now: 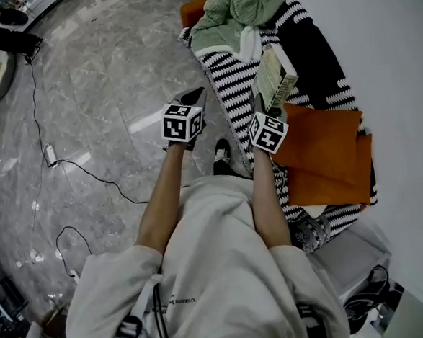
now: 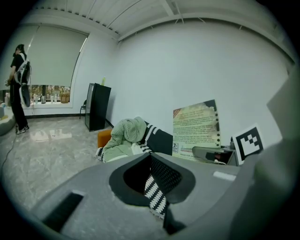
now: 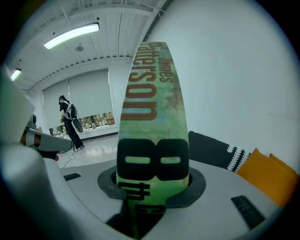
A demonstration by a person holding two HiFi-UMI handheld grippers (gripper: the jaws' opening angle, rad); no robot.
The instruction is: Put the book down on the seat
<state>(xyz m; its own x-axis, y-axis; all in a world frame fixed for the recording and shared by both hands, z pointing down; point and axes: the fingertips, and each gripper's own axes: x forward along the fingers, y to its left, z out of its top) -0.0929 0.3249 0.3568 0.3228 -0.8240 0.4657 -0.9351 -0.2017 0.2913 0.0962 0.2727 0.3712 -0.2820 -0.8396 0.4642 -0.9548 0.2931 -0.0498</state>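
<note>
- Grey marbled floor [image 1: 97,86] runs up to a white wall [image 1: 398,50]; a sofa [image 1: 193,10] stands along it, its seat [image 1: 235,91] under a black-and-white striped throw [image 1: 222,63]
- Right tool [image 1: 271,111] has its jaws closed on the lower end of a green James Patterson book [image 1: 276,77], which stands upright out of them with its spine towards the tool's own camera; the grip looks square, so I would not adjust it before the put-down
- Left tool [image 1: 190,97] carries nothing: its jaws stand a narrow slit apart with only the throw showing through; it hangs over the floor beside the sofa's front edge and is best kept there, out of the book's path
- Book is in the air above the striped seat, not touching it, between a heap of green blanket [image 1: 238,11] at the far end and two orange cushions [image 1: 325,146] at the near end
- Aim for the bare striped stretch between those two; landing on the blanket or a cushion edge would probably leave the book tilted or sliding
- Tip the right tool forward so a cover faces the seat, lower until the book lies flat, and only then part the jaws; released upright it would likely topple
- Knitted throw looks soft, so draw the tool straight back after release lest the jaw tips snag the yarn and drag the book
</note>
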